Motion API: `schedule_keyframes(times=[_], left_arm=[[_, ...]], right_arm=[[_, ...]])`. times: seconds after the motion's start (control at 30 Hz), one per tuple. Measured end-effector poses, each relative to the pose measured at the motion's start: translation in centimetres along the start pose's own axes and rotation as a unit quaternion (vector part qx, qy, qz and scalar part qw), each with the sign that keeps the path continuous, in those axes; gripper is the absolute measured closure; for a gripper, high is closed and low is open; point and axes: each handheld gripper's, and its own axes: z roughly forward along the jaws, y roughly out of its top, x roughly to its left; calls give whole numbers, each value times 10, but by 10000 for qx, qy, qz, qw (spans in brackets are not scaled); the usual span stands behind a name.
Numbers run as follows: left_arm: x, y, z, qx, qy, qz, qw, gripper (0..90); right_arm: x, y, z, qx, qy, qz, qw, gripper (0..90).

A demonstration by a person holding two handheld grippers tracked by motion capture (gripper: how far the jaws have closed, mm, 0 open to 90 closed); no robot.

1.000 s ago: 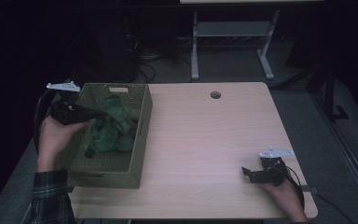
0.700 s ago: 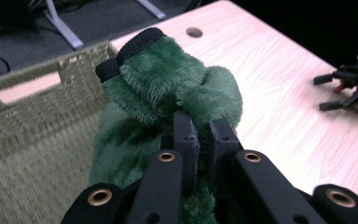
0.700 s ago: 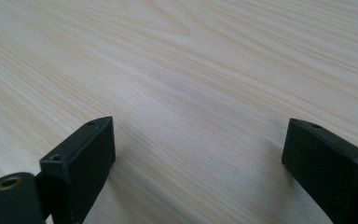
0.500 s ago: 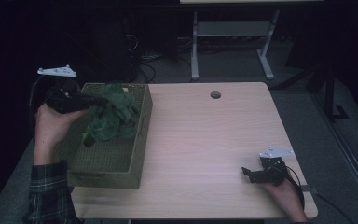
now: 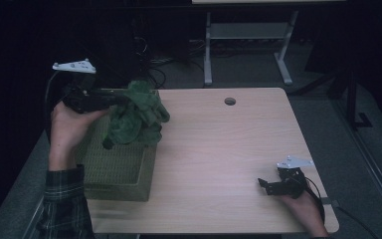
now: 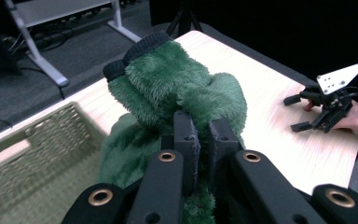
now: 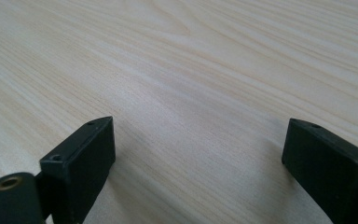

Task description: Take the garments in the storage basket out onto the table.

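A fluffy green cloth (image 5: 137, 115) with a black cuff hangs above the olive woven basket (image 5: 114, 167) at the table's left. My left gripper (image 5: 122, 99) is shut on its upper part and holds it clear of the basket floor. In the left gripper view the two jaws press together on the green cloth (image 6: 177, 98), and my left gripper (image 6: 204, 140) points toward the table's far right. My right gripper (image 5: 264, 185) rests open on the wood near the front right corner, nothing between its jaws. In its own view the right gripper (image 7: 196, 158) shows bare wood between wide jaws.
The light wooden table (image 5: 229, 149) has a round cable hole (image 5: 230, 101) near its back edge. A metal frame (image 5: 248, 35) and cables stand on the dark floor behind. In the left gripper view the basket (image 6: 32, 154) lies below left and the other hand's gripper (image 6: 326, 100) at far right.
My left gripper has risen and drawn the green cloth up out of the basket, toward the basket's back edge. The right gripper has stayed still.
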Motion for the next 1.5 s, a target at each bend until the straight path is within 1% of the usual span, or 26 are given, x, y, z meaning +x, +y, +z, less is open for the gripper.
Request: schedule_keyframes(times=[0.07,0.1,0.2,0.33,0.4,0.43,0.5,0.7,0.9,0.97,1.03,1.07,1.1,1.13,1.17,1.2,1.23,1.27,1.3,1.4,1.43,1.47,1.5], left_arm=[[-4,2,7,0,-38,-13,10000,846],[-6,4,12,14,-70,25,10000,846],[-12,6,23,20,-150,43,9999,847],[-19,8,36,32,-201,67,9998,846],[-22,9,43,70,-220,101,9997,846],[-26,10,49,92,-244,120,9996,846],[-30,10,55,121,-261,150,9995,846],[-43,13,75,86,-355,164,9992,846],[-58,14,96,23,-518,183,9985,845],[-63,14,102,2,-541,175,9984,845],[-69,12,112,14,-591,172,9981,845],[-69,12,112,14,-591,172,9981,845],[-74,11,119,4,-640,166,9978,846],[-74,11,119,4,-640,166,9978,845],[-79,9,126,-7,-667,162,9976,846],[-79,9,126,-7,-667,162,9976,846],[-83,6,134,-4,-727,165,9972,846],[-83,6,134,-4,-727,165,9972,846],[-88,4,142,6,-766,157,9969,846],[-92,2,150,9,-810,136,9966,846],[-96,0,157,-12,-839,101,9964,846],[-96,0,157,-12,-839,101,9964,846],[-98,-2,161,-22,-858,109,9963,846]], right_arm=[[0,0,0,0,0,1,10000,91],[0,0,0,0,0,2,10000,91],[0,0,0,0,0,1,10000,91],[0,0,0,0,-1,-3,10000,91],[0,0,0,-1,0,-1,10000,91],[0,0,0,-1,0,-2,10000,91],[0,0,0,-1,-1,-6,10000,91],[0,0,0,5,-7,4,10000,91],[0,0,0,16,-2,18,10000,91],[0,0,0,16,-2,20,10000,91],[0,0,0,18,-2,22,10000,91],[0,0,0,18,-2,22,10000,91],[0,0,0,19,-1,22,10000,91],[0,0,0,19,-1,22,10000,91],[0,0,0,18,-1,22,10000,91],[0,0,0,18,-1,22,10000,91],[0,0,0,18,0,22,10000,91],[0,0,0,18,0,22,10000,91],[0,0,0,18,0,20,10000,91],[0,0,0,17,-2,22,10000,91],[0,0,0,15,4,31,10000,91],[0,0,0,15,4,31,10000,91],[1,0,0,17,5,39,10000,91]])
